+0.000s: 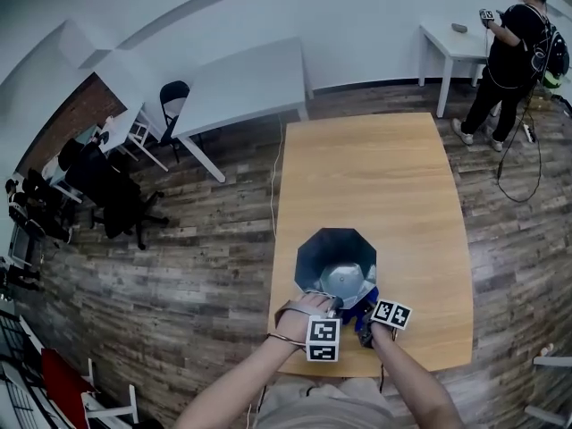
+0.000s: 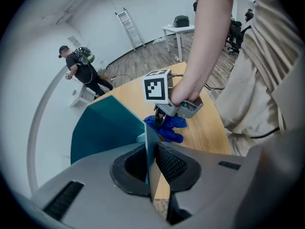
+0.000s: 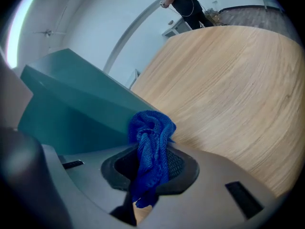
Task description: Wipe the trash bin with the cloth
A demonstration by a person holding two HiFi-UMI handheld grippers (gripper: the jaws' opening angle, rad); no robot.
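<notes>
Though bunched, cloth [image 3: 151, 130] in rt gripper [image 3: 148, 175]

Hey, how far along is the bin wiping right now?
Done: the left gripper clamps the trash bin by its rim; the right gripper holds the blue cloth. In hand: the cloth is beside the bin's near outer wall, contact unclear. Left: the wiping itself.
</notes>
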